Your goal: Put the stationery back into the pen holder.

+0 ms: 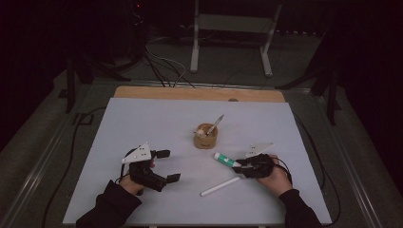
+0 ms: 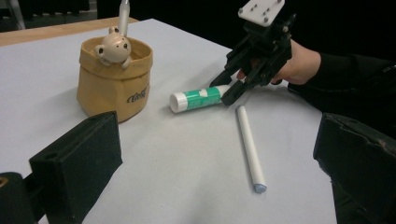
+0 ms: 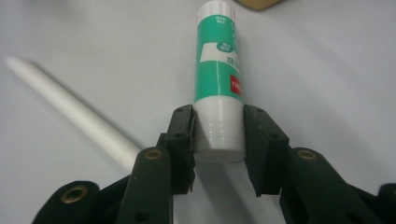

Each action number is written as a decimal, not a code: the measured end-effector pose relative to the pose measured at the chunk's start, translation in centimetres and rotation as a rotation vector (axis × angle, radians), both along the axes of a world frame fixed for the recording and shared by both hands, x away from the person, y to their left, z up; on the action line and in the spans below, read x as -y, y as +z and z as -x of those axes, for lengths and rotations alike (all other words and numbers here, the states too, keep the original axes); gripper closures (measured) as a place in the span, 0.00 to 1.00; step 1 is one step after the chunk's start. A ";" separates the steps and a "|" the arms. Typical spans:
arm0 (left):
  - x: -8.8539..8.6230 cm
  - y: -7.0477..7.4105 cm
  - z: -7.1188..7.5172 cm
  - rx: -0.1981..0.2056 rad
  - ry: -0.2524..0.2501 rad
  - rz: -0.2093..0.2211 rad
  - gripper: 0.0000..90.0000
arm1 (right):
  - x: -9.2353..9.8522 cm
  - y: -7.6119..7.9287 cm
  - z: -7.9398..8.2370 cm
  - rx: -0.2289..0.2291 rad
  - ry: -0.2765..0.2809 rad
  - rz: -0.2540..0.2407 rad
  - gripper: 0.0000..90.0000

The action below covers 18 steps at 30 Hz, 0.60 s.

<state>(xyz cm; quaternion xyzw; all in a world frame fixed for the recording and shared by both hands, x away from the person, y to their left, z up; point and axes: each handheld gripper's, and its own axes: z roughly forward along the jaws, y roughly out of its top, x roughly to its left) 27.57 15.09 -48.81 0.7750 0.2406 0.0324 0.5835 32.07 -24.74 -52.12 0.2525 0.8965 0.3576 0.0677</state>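
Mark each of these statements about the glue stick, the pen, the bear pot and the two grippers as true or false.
1. The right gripper has its jaws around the white end of the glue stick. True.
2. The glue stick stands upright in the tan pot. False: it lies on the table beside the pot.
3. The white pen lies loose on the table, in neither gripper. True.
4. The left gripper holds the white pen. False: its jaws are open and empty.
5. The tan pot is tipped over. False: it stands upright, with a bear figure on its rim.
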 end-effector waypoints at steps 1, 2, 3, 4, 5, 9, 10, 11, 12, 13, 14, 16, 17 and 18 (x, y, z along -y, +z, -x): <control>0.0 0.1 0.0 0.001 -0.003 -0.002 0.02 | -0.1 0.3 0.1 0.000 0.003 -0.010 0.72; 0.0 0.1 0.0 0.001 -0.003 -0.002 0.02 | -0.1 0.3 0.1 0.000 0.003 -0.010 0.72; 0.0 0.1 0.0 0.003 -0.005 -0.003 0.02 | -0.1 0.6 0.1 -0.007 0.003 -0.024 0.72; 0.1 0.1 0.0 0.002 -0.007 -0.003 0.02 | -0.1 0.6 0.1 -0.007 0.003 -0.024 0.72; 0.1 0.1 0.0 0.000 -0.010 -0.003 0.02 | -0.1 0.7 0.1 -0.006 0.007 -0.029 0.72; 0.3 0.3 0.0 -0.001 -0.021 -0.012 0.02 | -0.2 1.3 0.4 0.001 0.012 -0.043 0.72; 0.3 0.4 0.0 0.001 -0.022 -0.017 0.02 | -0.3 1.5 0.5 -0.005 0.019 -0.047 0.72; 0.4 0.5 0.0 0.005 -0.027 -0.022 0.02 | -0.3 1.7 0.6 -0.005 0.019 -0.053 0.72; 0.5 0.6 0.0 0.007 -0.030 -0.025 0.02 | -0.4 1.9 0.7 -0.009 0.026 -0.067 0.72; 0.7 0.8 0.1 0.018 -0.037 -0.033 0.02 | -0.5 2.2 0.9 -0.008 0.031 -0.069 0.72; 0.7 0.8 0.1 0.018 -0.037 -0.033 0.02 | -0.5 2.2 0.9 -0.008 0.031 -0.069 0.72; 0.9 1.0 0.2 0.026 -0.041 -0.042 0.02 | -0.7 2.5 1.1 -0.011 0.040 -0.075 0.72; 0.9 1.1 0.2 0.028 -0.043 -0.049 0.02 | -1.0 2.8 1.2 -0.020 0.052 -0.082 0.72; 1.0 1.2 0.3 0.032 -0.044 -0.051 0.02 | -1.0 2.8 1.2 -0.020 0.052 -0.082 0.72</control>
